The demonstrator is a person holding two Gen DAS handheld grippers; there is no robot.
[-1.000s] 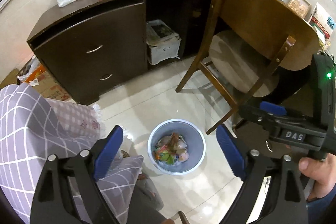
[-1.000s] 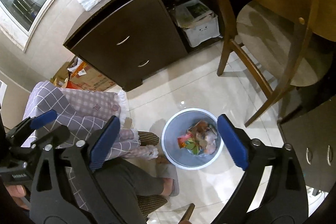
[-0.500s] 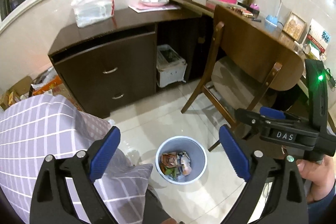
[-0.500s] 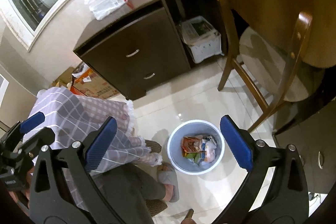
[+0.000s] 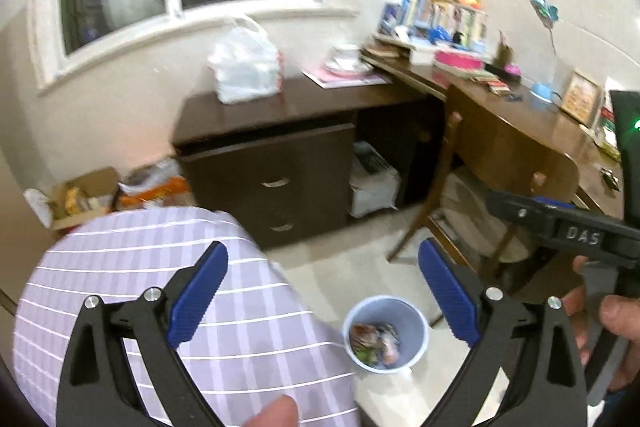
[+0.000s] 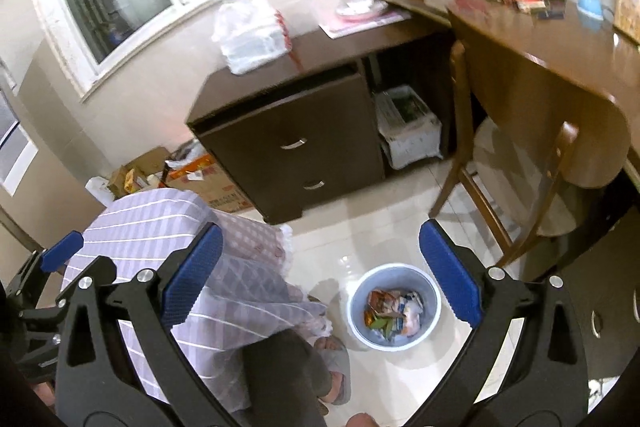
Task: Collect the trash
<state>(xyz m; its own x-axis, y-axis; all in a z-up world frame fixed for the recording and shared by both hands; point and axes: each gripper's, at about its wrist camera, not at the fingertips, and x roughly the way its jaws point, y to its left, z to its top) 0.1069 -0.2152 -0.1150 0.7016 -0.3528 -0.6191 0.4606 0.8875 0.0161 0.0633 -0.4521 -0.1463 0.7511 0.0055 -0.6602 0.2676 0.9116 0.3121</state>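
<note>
On the floor, filled trash bin [image 6: 394, 309]

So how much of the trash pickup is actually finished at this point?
Some looks done: the blue bin on the floor already holds wrappers. Nothing is in hand; the left gripper and right gripper are both open and empty, above the bin. No loose trash stands out, though the desk is cluttered and blurred.

Open floor [image 6: 360, 239] rings the bin [image 6: 394, 307]; chair [image 6: 532, 187] crowds right.
</note>
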